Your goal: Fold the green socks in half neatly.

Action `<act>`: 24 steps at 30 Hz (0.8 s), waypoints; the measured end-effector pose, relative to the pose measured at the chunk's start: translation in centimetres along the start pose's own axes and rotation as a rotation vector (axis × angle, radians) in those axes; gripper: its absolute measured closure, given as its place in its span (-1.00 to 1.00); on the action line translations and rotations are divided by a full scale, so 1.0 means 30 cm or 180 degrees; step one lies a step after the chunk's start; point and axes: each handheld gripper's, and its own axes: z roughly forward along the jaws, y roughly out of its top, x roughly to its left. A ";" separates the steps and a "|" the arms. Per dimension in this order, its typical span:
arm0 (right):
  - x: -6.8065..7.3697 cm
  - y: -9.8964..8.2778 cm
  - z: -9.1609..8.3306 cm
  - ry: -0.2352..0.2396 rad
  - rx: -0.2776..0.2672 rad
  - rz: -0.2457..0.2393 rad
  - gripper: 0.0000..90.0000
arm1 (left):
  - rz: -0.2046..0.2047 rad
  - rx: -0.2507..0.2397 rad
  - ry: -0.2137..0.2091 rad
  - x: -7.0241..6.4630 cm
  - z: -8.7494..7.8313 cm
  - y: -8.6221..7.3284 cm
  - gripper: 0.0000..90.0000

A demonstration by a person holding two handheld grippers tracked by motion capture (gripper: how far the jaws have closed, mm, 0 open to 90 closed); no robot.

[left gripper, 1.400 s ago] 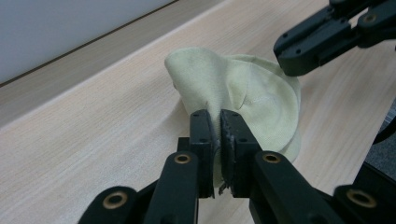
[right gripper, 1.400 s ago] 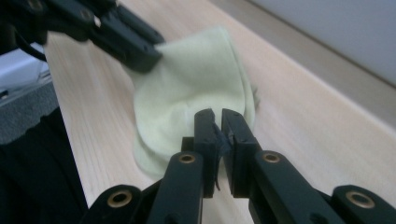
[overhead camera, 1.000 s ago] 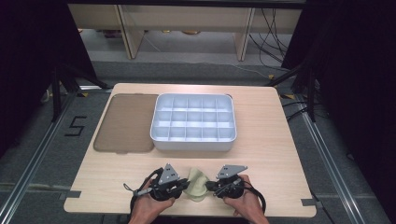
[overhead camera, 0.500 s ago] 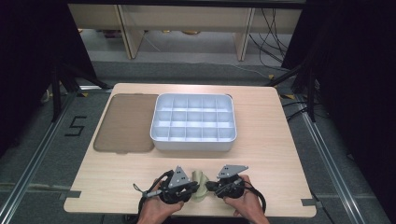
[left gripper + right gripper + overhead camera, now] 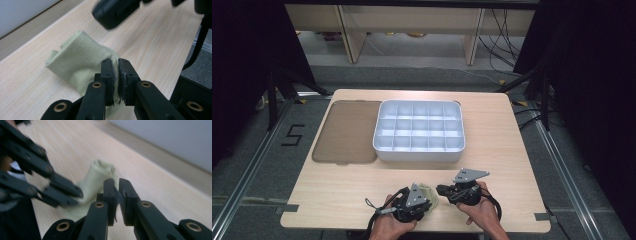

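A small pale green cloth (image 5: 430,191) lies bunched near the table's front edge, between my two grippers. My left gripper (image 5: 428,201) comes at it from the left. In the left gripper view its jaws (image 5: 116,71) are shut on a fold of the cloth (image 5: 75,60). My right gripper (image 5: 440,190) points left at the cloth's other side. In the right gripper view its jaws (image 5: 117,188) are shut, with a thin edge of the cloth (image 5: 98,177) pinched between the pads. The left gripper's blurred jaws (image 5: 62,191) show close beside it there.
A white tray (image 5: 417,156) with several empty compartments stands at the table's middle back. A flat brown lid (image 5: 347,131) lies to its left. The light wooden table (image 5: 522,165) has bare room on both sides of the hands. Dark floor and cables surround it.
My left gripper has moved right and slightly down, toward the right gripper. The cloth between them has bunched up and looks narrower. The right gripper has stayed in place.
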 end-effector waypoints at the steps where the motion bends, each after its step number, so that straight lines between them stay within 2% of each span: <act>1: 0.000 0.006 -0.001 0.0027 -0.0063 -0.0003 0.88 | 0.0070 0.0060 -0.0002 0.004 -0.002 0.000 0.82; 2: 0.002 0.019 -0.010 0.0045 -0.0099 0.0009 0.88 | -0.0012 0.0044 0.0017 0.002 0.003 -0.003 0.82; 3: 0.003 0.028 -0.011 0.0080 -0.0138 -0.0009 0.89 | 0.0004 0.0052 0.0034 0.004 0.004 -0.004 0.82; 4: 0.014 0.039 -0.008 0.0158 -0.0192 0.0040 0.89 | 0.0041 0.0049 0.0040 0.004 0.003 -0.004 0.82; 5: 0.017 0.048 -0.009 0.0115 -0.0188 -0.0010 0.89 | 0.0062 0.0030 0.0020 0.002 0.003 -0.003 0.82; 8: 0.030 0.062 0.013 0.0169 -0.0102 -0.0060 0.89 | 0.0010 0.0029 0.0034 -0.005 0.006 -0.004 0.82; 10: 0.039 0.063 0.023 0.0202 -0.0075 -0.0012 0.89 | 0.0007 0.0024 0.0034 -0.005 0.006 -0.005 0.81; 11: 0.042 0.066 0.052 0.0281 -0.0068 -0.0111 0.89 | 0.0070 0.0038 0.0032 -0.001 0.004 -0.003 0.81; 13: 0.047 0.069 0.062 0.0310 -0.0002 -0.0101 0.89 | 0.0070 0.0065 0.0057 0.003 0.003 -0.003 0.81; 14: 0.054 0.068 0.069 0.0350 0.0014 -0.0033 0.90 | 0.0077 0.0061 0.0058 0.003 0.003 -0.004 0.81; 17: 0.043 0.070 0.095 0.0387 0.0071 -0.0186 0.90 | 0.0087 0.0057 0.0056 0.003 0.004 -0.004 0.80; 18: 0.045 0.067 0.100 0.0317 0.0138 -0.0177 0.91 | 0.0080 0.0055 0.0055 0.003 0.004 -0.004 0.80; 20: 0.039 0.054 0.116 0.0084 0.0335 -0.0309 0.91 | 0.0063 0.0066 0.0037 0.002 0.003 -0.004 0.76; 22: 0.027 0.041 0.125 0.0103 0.0329 -0.0246 0.92 | 0.0034 0.0059 -0.0022 0.000 -0.003 -0.002 0.70; 24: 0.023 0.041 0.124 0.0092 0.0326 -0.0249 0.92 | -0.0102 -0.0047 -0.0121 0.003 -0.021 0.003 0.61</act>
